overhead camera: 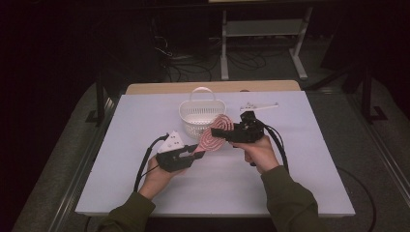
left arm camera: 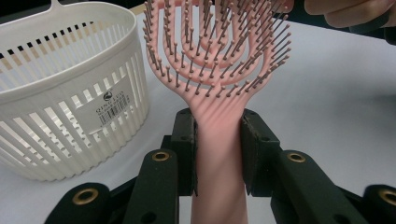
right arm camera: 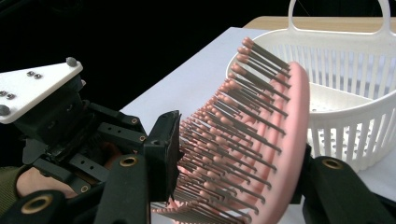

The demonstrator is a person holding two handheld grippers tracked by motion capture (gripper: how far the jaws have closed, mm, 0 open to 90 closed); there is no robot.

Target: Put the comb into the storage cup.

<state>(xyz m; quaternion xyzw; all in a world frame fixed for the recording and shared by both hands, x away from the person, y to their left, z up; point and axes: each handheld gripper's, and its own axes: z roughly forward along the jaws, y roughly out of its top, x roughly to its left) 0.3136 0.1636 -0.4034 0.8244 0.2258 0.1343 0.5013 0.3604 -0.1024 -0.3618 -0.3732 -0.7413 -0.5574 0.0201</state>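
A pink hairbrush (overhead camera: 213,136) hangs above the middle of the white bench (overhead camera: 145,193), held at both ends. The left tongs (overhead camera: 191,153) clamp its handle from seven o'clock; the right tongs (overhead camera: 223,137) (from three o'clock) press bristles and back of its head. A white basket (overhead camera: 201,114) stands just behind, at twelve o'clock.
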